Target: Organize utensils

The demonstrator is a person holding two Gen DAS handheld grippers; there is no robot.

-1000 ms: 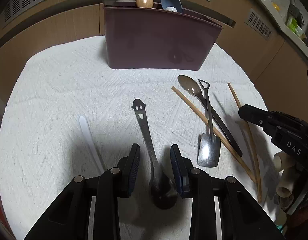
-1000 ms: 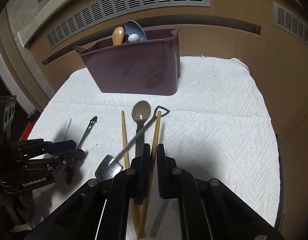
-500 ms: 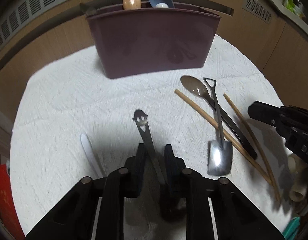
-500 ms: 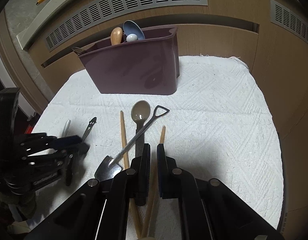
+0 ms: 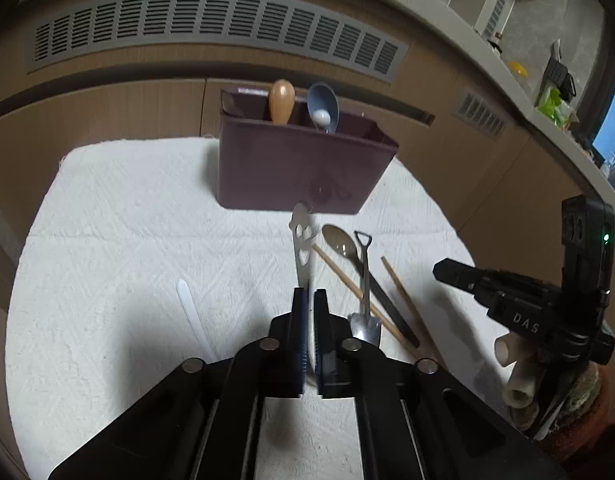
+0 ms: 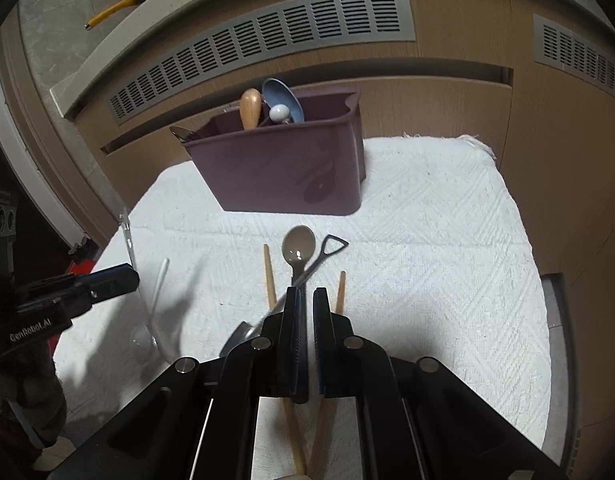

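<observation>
Black right gripper [image 6: 306, 300] nearly closed above two wooden chopsticks [image 6: 269, 276], brown plastic spoon [image 6: 298, 249], maroon plastic utensil caddy [image 6: 283, 164] behind, white textured towel [image 6: 427, 264].

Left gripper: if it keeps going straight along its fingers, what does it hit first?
Probably the maroon utensil caddy. The left gripper is shut on the smiley-handled spoon, whose handle tip points at the caddy's front wall, so the spoon would touch first. Depth is unclear.

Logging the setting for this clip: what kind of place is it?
Probably a home kitchen or dining corner. A white textured cloth carries loose cutlery and a maroon utensil caddy, backed by wood-toned cabinetry with a grey vent grille under a stone-like countertop.
</observation>
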